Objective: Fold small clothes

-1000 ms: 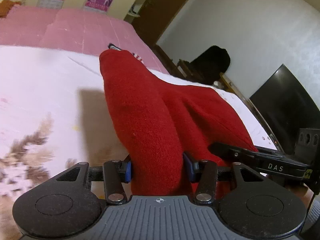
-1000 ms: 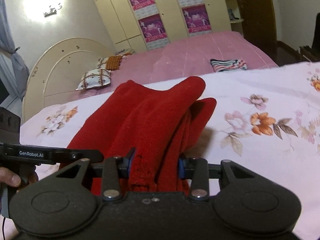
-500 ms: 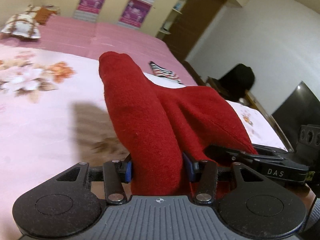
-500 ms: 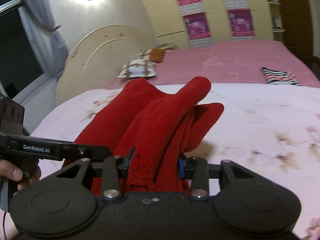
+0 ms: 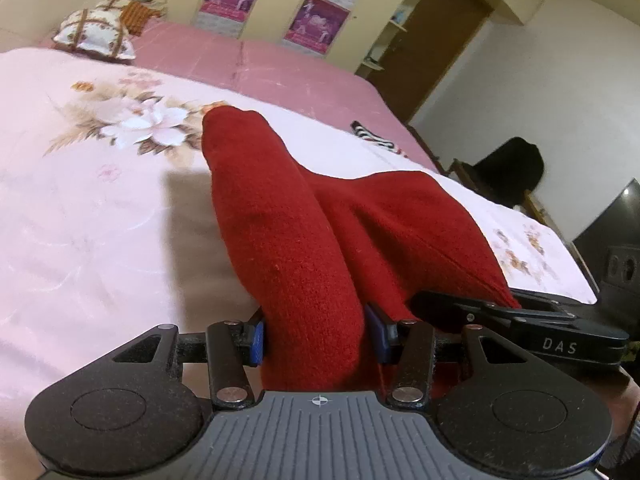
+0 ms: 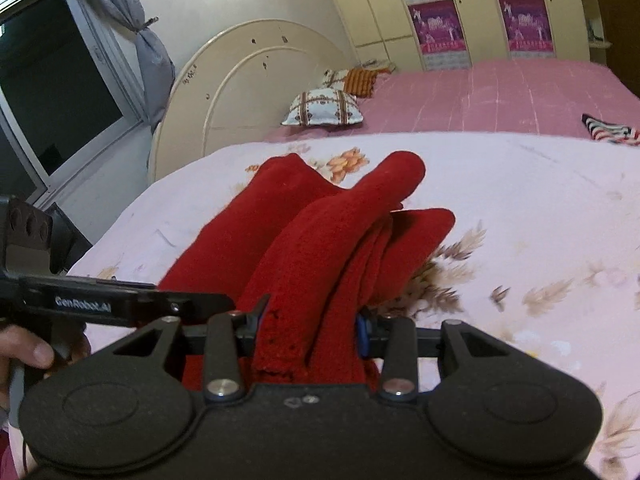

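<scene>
- Left wrist view: fingers point(image 5: 255, 336) of the left gripper point(image 5: 318, 334) pinch a thick fold of the red garment point(image 5: 320, 232), held above the floral bedsheet point(image 5: 80, 220).
- Right wrist view: the right gripper point(image 6: 308, 330) clamps the garment's bunched edge; the striped cloth point(image 6: 610, 130) lies well apart.

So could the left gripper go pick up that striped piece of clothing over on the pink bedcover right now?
Probably not as things stand: the left gripper is shut on the red garment, so its jaws are full. The striped garment lies apart on the bed, uncovered.
</scene>
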`<state>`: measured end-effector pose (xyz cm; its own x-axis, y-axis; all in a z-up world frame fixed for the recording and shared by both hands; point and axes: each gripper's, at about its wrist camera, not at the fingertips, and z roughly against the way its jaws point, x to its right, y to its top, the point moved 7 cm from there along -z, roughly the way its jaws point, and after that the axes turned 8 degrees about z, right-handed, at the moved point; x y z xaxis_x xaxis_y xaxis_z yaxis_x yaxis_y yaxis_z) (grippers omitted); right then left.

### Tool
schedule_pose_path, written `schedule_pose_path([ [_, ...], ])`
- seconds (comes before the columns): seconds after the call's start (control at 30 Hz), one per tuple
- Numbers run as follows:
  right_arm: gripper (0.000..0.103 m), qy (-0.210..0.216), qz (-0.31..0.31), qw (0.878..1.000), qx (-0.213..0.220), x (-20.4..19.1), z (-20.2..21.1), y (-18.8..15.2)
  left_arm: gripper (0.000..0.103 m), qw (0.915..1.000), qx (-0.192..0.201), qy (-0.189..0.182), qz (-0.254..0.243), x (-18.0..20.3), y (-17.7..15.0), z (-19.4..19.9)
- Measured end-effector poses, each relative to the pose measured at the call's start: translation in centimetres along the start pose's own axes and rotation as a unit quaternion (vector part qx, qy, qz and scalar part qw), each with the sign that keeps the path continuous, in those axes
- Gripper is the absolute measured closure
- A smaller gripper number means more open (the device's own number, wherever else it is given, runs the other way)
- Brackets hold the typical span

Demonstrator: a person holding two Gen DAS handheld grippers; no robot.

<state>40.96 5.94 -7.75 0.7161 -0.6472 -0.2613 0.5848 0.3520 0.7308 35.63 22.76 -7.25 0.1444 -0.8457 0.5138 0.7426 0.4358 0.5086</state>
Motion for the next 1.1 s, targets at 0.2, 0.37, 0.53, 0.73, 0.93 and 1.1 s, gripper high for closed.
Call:
schedule_pose_path([
  [0.2,0.064,0.009,-0.031,0.999,-0.008,0.9,-1.6,-1.2,0.054,0.9993,0.004,-0.013,0.036,-2.3,-1.1,-1.1],
  [0.37,0.059,0.023,-0.101,0.994,-0.034,5.2,-2.5,-4.1,0.032,0.9991,0.015,0.01,0.039,-4.6,-2.2,-2.2],
  [0.53,0.057,0.046,-0.146,0.988,-0.034,5.6,-2.2,-4.6,0.024,0.9987,0.031,0.028,0.028,-4.7,-2.4,-2.4],
  [0.73,0.052,-0.013,-0.105,0.994,0.029,5.9,2.8,-2.4,0.023,0.9947,0.089,0.05,0.004,-3.4,-0.4,2.3],
  [0.93,0.076,-0.02,0.018,0.999,0.032,2.4,2.5,-0.4,0.023,0.9911,0.046,0.073,-0.102,1.6,-1.0,-1.9],
  [1.1,0.082,-0.073,0.114,0.99,-0.042,1.9,-0.9,-2.9,0.023,0.9887,0.038,0.081,-0.12,1.3,-2.4,-4.0],
])
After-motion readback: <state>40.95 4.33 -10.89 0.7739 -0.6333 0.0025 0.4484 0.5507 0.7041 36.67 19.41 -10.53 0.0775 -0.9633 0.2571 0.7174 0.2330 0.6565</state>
